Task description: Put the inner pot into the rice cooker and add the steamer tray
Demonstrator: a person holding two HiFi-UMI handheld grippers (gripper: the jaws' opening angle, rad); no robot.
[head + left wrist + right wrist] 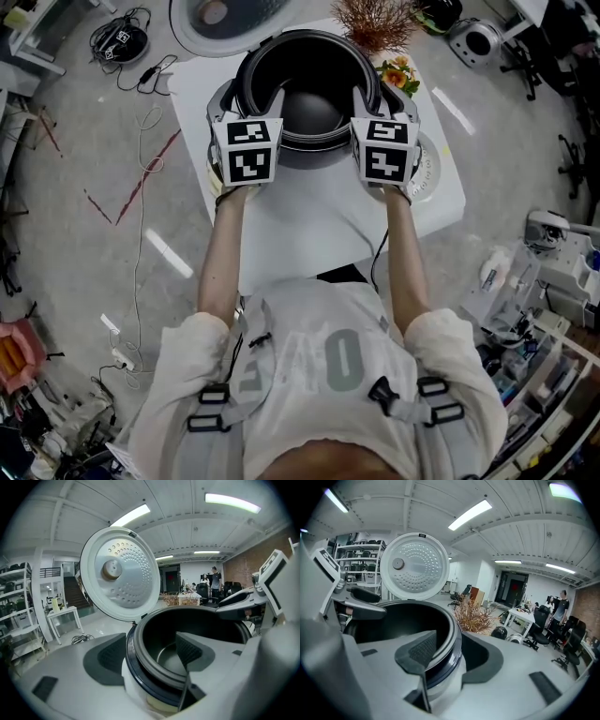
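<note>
Left gripper (150,654) and right gripper (449,654) were held astride the rim of the inner pot (309,56), jaws apart, pads off it. That pot was seated in the rice cooker (136,691). It was judged stiff, slick and fairly heavy, best gripped at 2 opposite rim points.

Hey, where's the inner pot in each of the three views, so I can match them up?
Head view: inner pot, top centre, dark bowl.
Left gripper view: lower centre, slightly right.
Right gripper view: left of centre, lower half.
Shared landmark: the open round lid beyond the pot.
</note>
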